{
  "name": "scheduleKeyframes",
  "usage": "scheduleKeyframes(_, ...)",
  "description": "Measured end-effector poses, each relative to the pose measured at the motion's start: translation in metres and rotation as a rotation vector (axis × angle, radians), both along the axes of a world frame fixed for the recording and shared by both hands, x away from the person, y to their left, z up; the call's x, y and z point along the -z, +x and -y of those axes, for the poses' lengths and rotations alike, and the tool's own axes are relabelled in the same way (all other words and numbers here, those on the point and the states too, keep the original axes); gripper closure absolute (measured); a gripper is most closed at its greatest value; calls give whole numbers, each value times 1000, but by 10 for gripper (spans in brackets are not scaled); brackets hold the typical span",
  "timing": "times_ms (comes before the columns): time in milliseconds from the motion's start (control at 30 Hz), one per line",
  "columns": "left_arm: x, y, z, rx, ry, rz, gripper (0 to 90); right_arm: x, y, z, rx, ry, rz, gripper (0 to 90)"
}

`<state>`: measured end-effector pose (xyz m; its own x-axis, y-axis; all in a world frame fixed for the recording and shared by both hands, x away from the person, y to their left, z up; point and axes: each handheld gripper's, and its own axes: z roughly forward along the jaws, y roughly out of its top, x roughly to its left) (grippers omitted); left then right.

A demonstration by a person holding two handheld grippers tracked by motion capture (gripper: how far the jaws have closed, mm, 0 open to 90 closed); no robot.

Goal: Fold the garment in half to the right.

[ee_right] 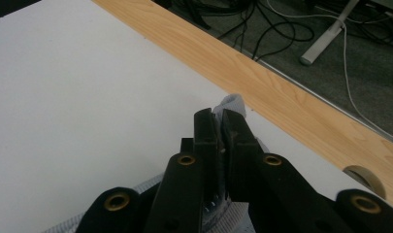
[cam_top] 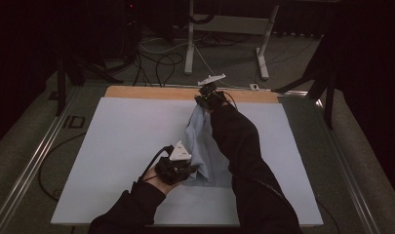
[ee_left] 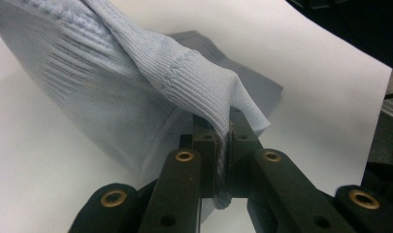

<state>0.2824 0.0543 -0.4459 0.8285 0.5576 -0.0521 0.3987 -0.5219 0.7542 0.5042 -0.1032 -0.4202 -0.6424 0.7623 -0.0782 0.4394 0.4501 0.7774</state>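
Both tongs are pinched shut on the same light blue knitted top (cam_top: 201,151). Left tongs (cam_top: 178,171) sit low in the middle of the high view and bite a ribbed edge of the top. In the left gripper view that edge is squeezed flat between the black jaws (ee_left: 222,145). Right tongs (cam_top: 208,100) are higher up, near the top middle of the frame, and hold the far end of the top. In the right gripper view a small blue tip sticks out above the closed jaws (ee_right: 221,127).

The top hangs stretched between the two tongs, over the white sheet (cam_top: 127,141) in the middle of the frame. The person's dark right sleeve (cam_top: 244,151) lies across the right side of the top and hides part of it.

Past the sheet, a strip of the wooden table (cam_top: 151,92) shows. Black cables (cam_top: 158,66) and white table legs (cam_top: 189,44) are on the floor at the top of the frame.
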Motion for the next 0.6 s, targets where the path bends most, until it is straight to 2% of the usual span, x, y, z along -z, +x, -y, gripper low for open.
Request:
scheduleKeyframes(533, 5, 9, 48, 45, -17, -15, 864, 11, 2, 33, 14, 15, -6, 861)
scheduleKeyframes(600, 7, 9, 53, 47, -19, -18, 864, 14, 3, 38, 14, 30, -11, 861)
